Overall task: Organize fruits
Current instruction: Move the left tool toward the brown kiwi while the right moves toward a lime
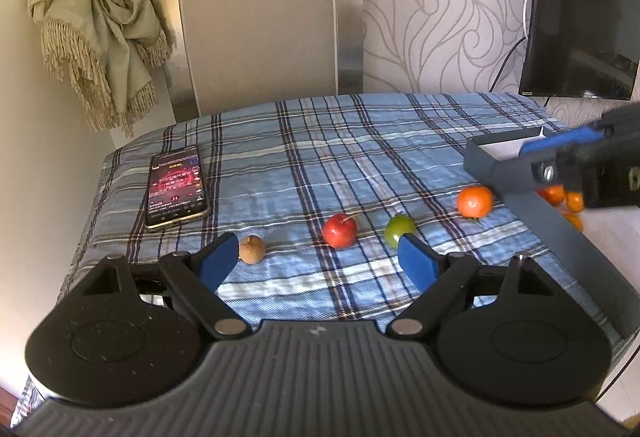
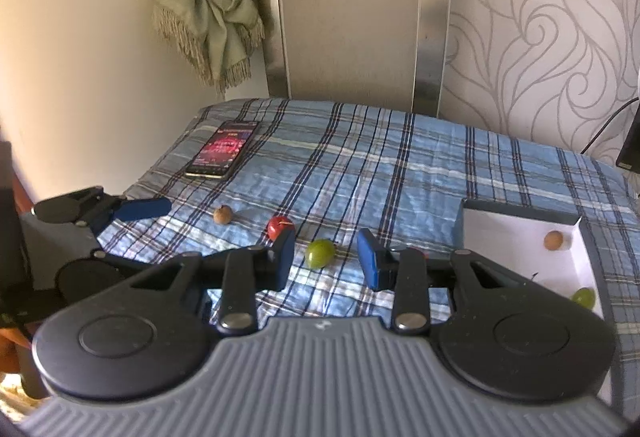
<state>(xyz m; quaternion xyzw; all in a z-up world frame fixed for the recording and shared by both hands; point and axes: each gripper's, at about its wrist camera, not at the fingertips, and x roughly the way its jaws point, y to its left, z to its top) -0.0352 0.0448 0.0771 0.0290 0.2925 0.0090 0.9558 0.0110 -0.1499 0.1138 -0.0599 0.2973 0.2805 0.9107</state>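
On the blue plaid cloth lie a brown fruit (image 1: 251, 249), a red fruit (image 1: 339, 230), a green fruit (image 1: 398, 229) and an orange fruit (image 1: 475, 201). My left gripper (image 1: 318, 263) is open and empty, just in front of them. My right gripper (image 2: 326, 259) is open, with the green fruit (image 2: 319, 253) between its fingers, untouched. The red fruit (image 2: 279, 227) and brown fruit (image 2: 222, 214) lie to its left. The grey box (image 2: 588, 257) on the right holds a brown fruit (image 2: 554, 239) and a green fruit (image 2: 583, 297). The right gripper also shows in the left wrist view (image 1: 576, 153), over the box (image 1: 520, 181).
A lit phone (image 1: 176, 190) lies at the cloth's far left. A knotted curtain (image 1: 96, 21) hangs at the back left, and a dark screen (image 1: 580, 25) stands at the back right. Several small orange fruits (image 1: 566, 201) lie by the box.
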